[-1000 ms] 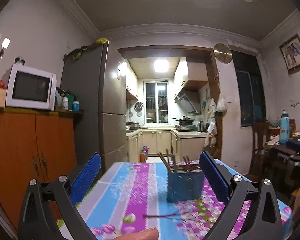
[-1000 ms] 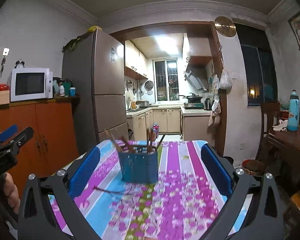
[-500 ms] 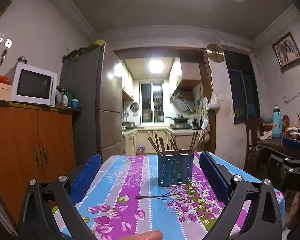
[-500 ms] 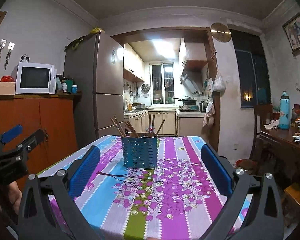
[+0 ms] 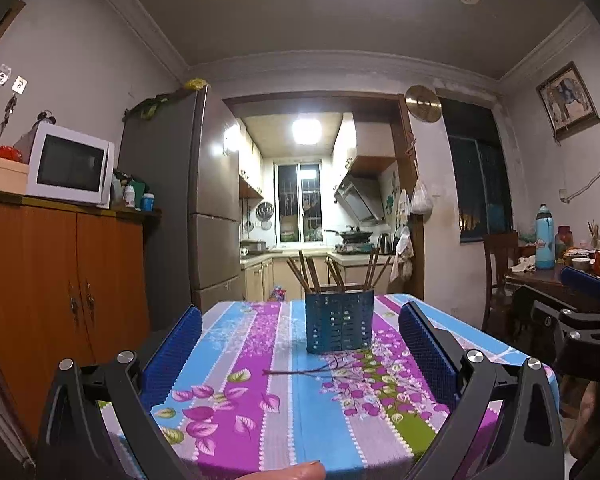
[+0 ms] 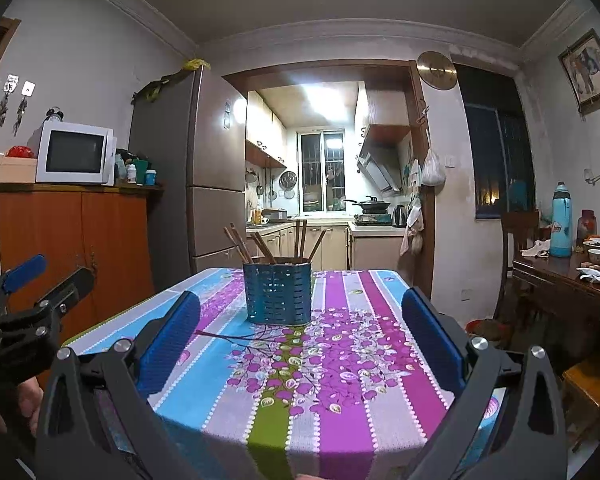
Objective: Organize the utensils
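Floral-clothed bench (image 5: 236, 360) carrying a blue perforated utensil holder (image 5: 339, 321), chopsticks (image 5: 308, 274) standing inside. Nearer than the holder, left hand-held gripper (image 5: 300, 344) and right hand-held gripper (image 6: 300, 332) are hovering wide open, gripping nothing.

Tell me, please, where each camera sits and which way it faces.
Left wrist view: on the left gripper, near the table edge, facing the holder and kitchen; its open fingers and a fingertip show, with the right gripper at the right edge.
Right wrist view: on the right gripper, facing the same way; its open fingers show, with the left gripper and a hand at the left.
Shared: table, holder with chopsticks, fridge, microwave.
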Motion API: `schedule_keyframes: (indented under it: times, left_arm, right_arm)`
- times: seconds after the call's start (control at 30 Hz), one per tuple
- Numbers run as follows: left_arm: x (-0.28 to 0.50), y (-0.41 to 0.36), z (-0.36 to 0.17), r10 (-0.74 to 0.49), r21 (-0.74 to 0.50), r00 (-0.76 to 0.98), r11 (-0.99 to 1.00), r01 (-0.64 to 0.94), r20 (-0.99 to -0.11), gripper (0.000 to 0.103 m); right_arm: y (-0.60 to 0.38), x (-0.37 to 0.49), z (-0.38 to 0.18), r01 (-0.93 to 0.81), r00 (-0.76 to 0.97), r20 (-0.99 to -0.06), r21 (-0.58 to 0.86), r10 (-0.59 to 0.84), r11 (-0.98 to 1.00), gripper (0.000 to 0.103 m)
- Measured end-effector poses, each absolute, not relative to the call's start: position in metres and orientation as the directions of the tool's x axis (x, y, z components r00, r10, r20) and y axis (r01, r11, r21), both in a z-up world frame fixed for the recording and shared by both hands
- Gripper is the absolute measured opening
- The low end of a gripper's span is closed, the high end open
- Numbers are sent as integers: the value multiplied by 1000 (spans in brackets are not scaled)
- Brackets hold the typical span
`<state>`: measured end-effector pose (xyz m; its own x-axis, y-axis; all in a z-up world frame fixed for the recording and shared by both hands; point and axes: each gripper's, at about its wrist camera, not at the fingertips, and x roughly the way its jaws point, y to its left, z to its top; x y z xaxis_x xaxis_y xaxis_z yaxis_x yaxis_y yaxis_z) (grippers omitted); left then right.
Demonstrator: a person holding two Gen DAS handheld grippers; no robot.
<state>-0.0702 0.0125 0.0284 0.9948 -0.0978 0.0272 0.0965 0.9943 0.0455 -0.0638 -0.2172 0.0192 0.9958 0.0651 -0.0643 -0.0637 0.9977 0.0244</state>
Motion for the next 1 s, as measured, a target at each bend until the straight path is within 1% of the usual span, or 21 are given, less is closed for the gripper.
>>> schedule_keyframes:
  times: [0.2,0.37,0.7,1.0]
  left_arm:
    - [-74,9,24,-116,52,993,992,114,29,98]
    - [-75,11,24,-113,42,992,993,111,52,98]
    - [-81,10,18,-124,57,988,991,119,96,98]
    - [-77,8,13,-121,61,990,991,117,70,98]
  right_arm:
    - [-217,-65,17,-65,996,-64,33,67,997,97]
    - [-218,-66,17,-70,996,-54,28,71,997,98]
    - [-218,-73,16,-71,997,4,29,71,997,97]
    - [-217,-70,14,-87,996,-9,39,87,995,97]
